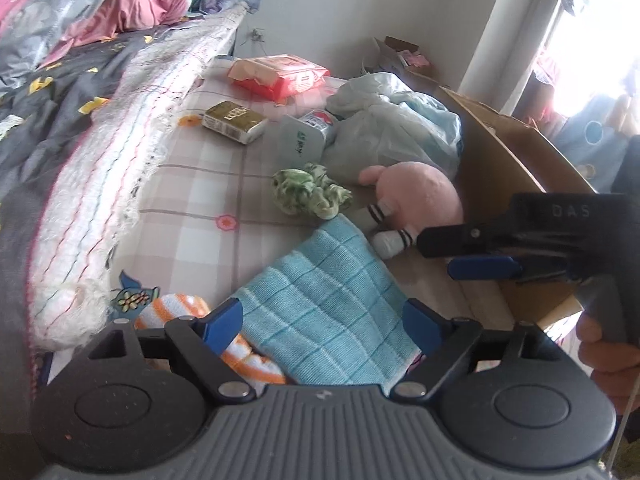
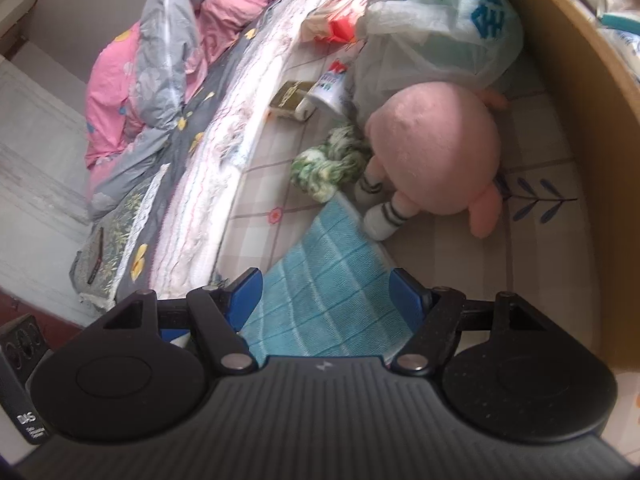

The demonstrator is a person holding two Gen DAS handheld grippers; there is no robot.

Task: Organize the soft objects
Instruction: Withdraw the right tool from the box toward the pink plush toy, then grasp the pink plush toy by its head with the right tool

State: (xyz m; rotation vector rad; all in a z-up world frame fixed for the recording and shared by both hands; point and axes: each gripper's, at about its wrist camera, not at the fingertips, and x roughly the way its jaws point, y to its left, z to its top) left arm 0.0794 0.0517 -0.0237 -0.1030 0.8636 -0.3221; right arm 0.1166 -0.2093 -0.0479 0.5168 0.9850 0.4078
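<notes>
At the bottom of the left wrist view, the left gripper [image 1: 323,320] is standing with its blue pads spread wide, and a blue towel [image 1: 324,300] is lying between them without either pad pressing on it. The towel is a light turquoise cloth with a woven grid of paler lines, lying flat and running up toward the centre of the frame. Just left of it, partly under the left pad, an orange-and-white striped cloth [image 1: 188,312] is showing.

In the right wrist view the right gripper [image 2: 326,292] is likewise standing open over the same towel [image 2: 324,284], its pads apart on either side and not clamping.

The right gripper is also appearing at the right edge of the left wrist view, held by a hand [image 1: 608,356], its fingers pointing left toward the toy's feet.

Just past the towel's far corner, a pink plush toy [image 2: 432,152] is lying on the checked sheet [image 1: 200,184], round-bodied, with white feet in dark-striped socks touching the towel's edge. Beside it, left, a crumpled green-and-white fabric piece [image 1: 310,194] is sitting.

Farther up, a pale plastic bag [image 1: 396,128] is bulging near a cardboard box [image 1: 504,148]. A gold packet [image 1: 234,120] and a red tissue pack [image 1: 280,74] are resting beyond, and a rumpled quilt [image 1: 100,4] is filling the upper left.
</notes>
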